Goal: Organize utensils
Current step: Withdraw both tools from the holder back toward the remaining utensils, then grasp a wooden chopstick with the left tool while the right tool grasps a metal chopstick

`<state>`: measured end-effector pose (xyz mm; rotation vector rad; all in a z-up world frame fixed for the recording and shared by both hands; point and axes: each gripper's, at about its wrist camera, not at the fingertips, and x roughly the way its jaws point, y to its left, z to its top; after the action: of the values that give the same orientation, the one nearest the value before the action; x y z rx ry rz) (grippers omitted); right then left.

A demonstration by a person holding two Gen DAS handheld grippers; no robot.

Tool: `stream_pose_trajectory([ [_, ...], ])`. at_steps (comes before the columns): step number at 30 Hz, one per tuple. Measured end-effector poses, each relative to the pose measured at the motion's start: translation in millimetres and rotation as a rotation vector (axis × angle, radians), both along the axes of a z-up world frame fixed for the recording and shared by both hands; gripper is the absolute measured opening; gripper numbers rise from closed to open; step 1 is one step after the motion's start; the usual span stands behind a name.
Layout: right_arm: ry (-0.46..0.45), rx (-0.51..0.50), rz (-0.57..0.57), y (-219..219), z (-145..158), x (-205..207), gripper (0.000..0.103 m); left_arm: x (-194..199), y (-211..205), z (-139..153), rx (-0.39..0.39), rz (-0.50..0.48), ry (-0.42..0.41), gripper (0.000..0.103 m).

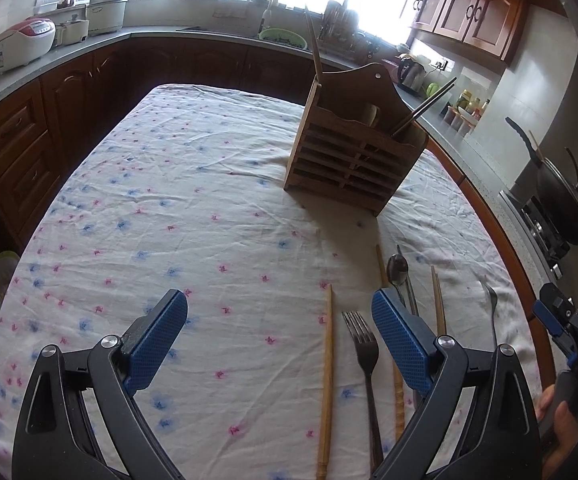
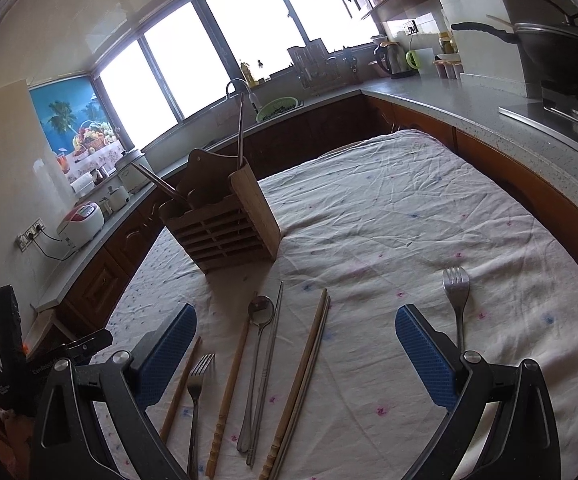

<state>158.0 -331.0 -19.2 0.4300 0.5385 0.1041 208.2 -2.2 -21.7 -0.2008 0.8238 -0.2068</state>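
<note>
Between the spread blue pads of the right gripper (image 2: pixel 295 354), a row of utensils lies on the floral tablecloth (image 2: pixel 409 216), handles toward the camera: a dark fork (image 2: pixel 197 392) and a wooden chopstick (image 2: pixel 180 390) close to its left finger, then a ribbed wooden chopstick (image 2: pixel 231 388), a metal spoon (image 2: pixel 255 354) with a metal chopstick (image 2: pixel 267 364) touching it, and a wooden and a metal chopstick lying together as a pair (image 2: pixel 303 376). A second fork (image 2: pixel 457 304) lies just outside the right finger, tines pointing away. Both of this gripper's jaws stand wide apart and hold nothing. Ahead of it and slightly left, the slatted wooden utensil caddy (image 2: pixel 225 232) stands upright on the cloth, with chopsticks already poking out of its left and right compartments. The left gripper (image 1: pixel 279 344) hovers over the cloth with its jaws likewise wide apart and empty. A wooden chopstick (image 1: pixel 327 380) and the dark fork (image 1: pixel 365 356) lie between its fingers, toward the right one, while the spoon (image 1: pixel 398 270) and other sticks run past and beyond its right finger. The caddy (image 1: pixel 353 160) sits ahead and to the right of this gripper, well apart from the fingertips. At the far right edge of the left wrist view, part of the right gripper (image 1: pixel 565 320) shows, held in a hand (image 1: pixel 557 420).
</note>
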Motion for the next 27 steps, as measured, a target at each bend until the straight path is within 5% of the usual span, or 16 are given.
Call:
stream_pose_trajectory([
  [7, 0.009, -0.042, -0.007, 2, -3, 7, 0.096, 8, -9, -8, 0.024, -0.026, 0.024, 0.095],
  [14, 0.067, -0.055, 0.025, 9, -13, 27, 0.066, 19, -27, -19, 0.076, -0.084, 0.056, 0.094],
  [20, 0.153, -0.073, 0.084, 19, -28, 61, 0.034, 36, -42, -32, 0.096, -0.14, 0.116, 0.074],
  [27, 0.218, -0.081, 0.153, 30, -40, 100, 0.03, 56, -52, -43, 0.114, -0.181, 0.162, 0.071],
])
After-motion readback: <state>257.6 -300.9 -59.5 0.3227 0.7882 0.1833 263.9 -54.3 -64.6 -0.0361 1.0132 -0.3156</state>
